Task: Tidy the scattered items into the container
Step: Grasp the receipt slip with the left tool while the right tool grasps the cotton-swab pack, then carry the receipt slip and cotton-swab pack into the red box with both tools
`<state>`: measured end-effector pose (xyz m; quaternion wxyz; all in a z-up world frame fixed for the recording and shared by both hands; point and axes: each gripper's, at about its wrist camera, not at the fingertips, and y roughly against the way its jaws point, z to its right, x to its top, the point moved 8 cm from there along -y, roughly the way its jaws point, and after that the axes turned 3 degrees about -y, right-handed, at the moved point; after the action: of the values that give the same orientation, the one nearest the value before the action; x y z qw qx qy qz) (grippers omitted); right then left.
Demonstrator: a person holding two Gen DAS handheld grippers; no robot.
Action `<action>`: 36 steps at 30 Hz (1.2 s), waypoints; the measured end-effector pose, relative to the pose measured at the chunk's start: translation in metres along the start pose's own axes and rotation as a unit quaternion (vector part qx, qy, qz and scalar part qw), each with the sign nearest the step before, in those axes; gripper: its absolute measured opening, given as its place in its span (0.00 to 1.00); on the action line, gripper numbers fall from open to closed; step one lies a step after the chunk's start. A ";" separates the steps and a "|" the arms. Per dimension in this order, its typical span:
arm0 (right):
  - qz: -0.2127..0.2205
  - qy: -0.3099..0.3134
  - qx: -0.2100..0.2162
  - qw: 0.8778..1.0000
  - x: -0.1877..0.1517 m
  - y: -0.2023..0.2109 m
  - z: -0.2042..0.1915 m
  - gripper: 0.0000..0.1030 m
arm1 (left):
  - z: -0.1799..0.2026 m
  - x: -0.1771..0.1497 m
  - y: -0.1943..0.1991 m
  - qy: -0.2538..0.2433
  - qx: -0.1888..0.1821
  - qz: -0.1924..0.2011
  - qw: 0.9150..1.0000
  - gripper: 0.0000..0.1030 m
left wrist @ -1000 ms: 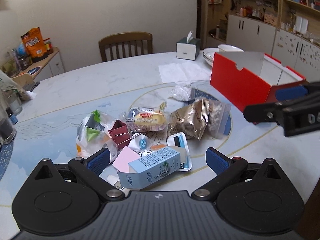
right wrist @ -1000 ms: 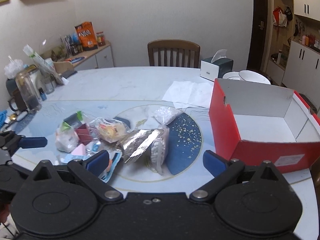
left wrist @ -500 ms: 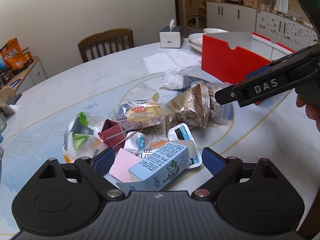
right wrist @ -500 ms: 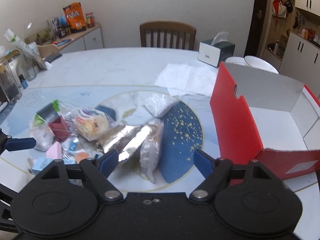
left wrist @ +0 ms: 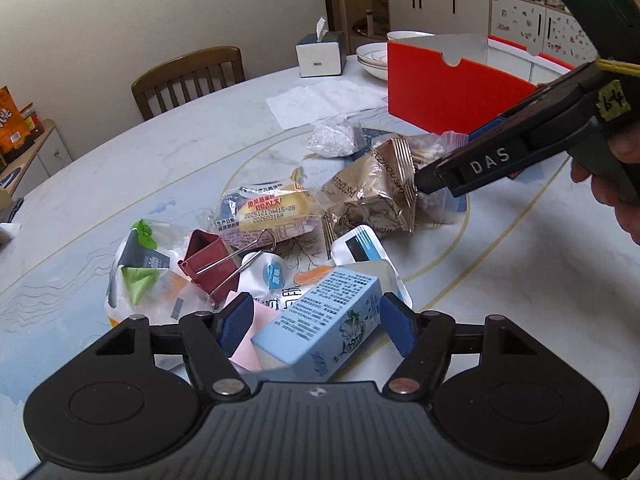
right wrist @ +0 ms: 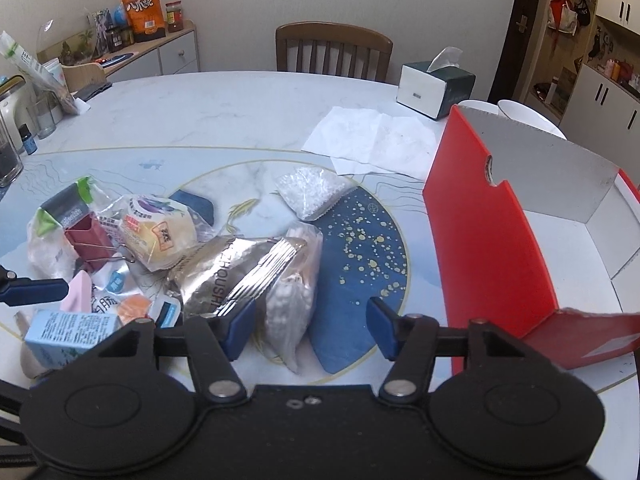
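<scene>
A pile of small items lies on the round marble table. A light blue carton [left wrist: 320,320] lies between the open fingers of my left gripper [left wrist: 316,320]. Beyond it are a dark red binder clip [left wrist: 208,264], a wrapped cake [left wrist: 268,212] and a silver snack bag [left wrist: 372,192]. My right gripper [right wrist: 312,324] is open, low over a clear bag of white pieces [right wrist: 292,292] beside the silver snack bag [right wrist: 236,276]. The red open box [right wrist: 492,248] stands to the right and looks empty.
A small bag of white beads [right wrist: 308,188] and a sheet of white paper [right wrist: 372,140] lie behind the pile. A tissue box [right wrist: 436,88], white bowls [left wrist: 380,52] and a wooden chair [right wrist: 332,48] are at the far side. Glass jars [right wrist: 8,152] stand far left.
Both grippers have moved down and closer to the pile. The left one now straddles the blue carton. The right one has come in over the silver bag and the clear bag.
</scene>
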<state>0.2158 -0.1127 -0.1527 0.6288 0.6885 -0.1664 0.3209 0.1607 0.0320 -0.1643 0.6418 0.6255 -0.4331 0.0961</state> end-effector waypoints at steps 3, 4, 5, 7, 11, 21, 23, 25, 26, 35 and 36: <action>-0.003 0.000 -0.001 1.000 0.000 -0.004 0.000 0.51 | 0.001 0.000 -0.001 -0.007 -0.002 0.001 1.000 0.62; -0.005 -0.001 -0.001 1.000 0.000 -0.006 0.000 0.48 | 0.001 0.000 -0.001 -0.007 -0.004 0.000 1.000 0.60; -0.007 -0.003 0.000 1.000 0.000 -0.006 0.000 0.48 | 0.001 0.000 -0.002 -0.007 -0.005 -0.002 1.000 0.57; -0.007 -0.007 0.005 1.000 0.000 -0.007 -0.001 0.42 | 0.000 -0.002 -0.003 -0.006 -0.007 -0.006 1.000 0.53; -0.009 -0.008 0.008 1.000 0.000 -0.005 -0.003 0.29 | -0.003 -0.002 -0.003 -0.003 -0.006 -0.005 1.000 0.41; 0.001 -0.027 0.003 1.000 0.004 0.009 -0.002 0.17 | -0.011 0.001 -0.003 0.020 -0.021 0.000 1.000 0.29; 0.001 -0.034 0.000 0.999 0.004 0.014 0.000 0.17 | -0.012 0.002 -0.002 0.024 -0.025 0.002 0.999 0.29; 0.004 -0.040 -0.005 0.999 0.004 0.020 0.003 0.17 | -0.013 0.004 0.001 0.027 -0.029 0.005 0.999 0.29; 0.006 -0.042 -0.006 0.999 0.005 0.024 0.005 0.17 | -0.014 0.006 0.002 0.029 -0.032 0.008 0.999 0.29; 0.028 -0.062 -0.015 0.998 0.012 0.057 0.015 0.17 | -0.014 0.023 0.019 0.039 -0.055 0.029 0.997 0.29; 0.031 -0.064 -0.016 0.997 0.013 0.060 0.017 0.17 | -0.014 0.025 0.020 0.040 -0.057 0.032 0.997 0.29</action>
<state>0.1910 -0.1359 -0.0985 0.6175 0.6922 -0.2322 0.2927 0.1686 0.0377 -0.1305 0.6896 0.5697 -0.4316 0.1166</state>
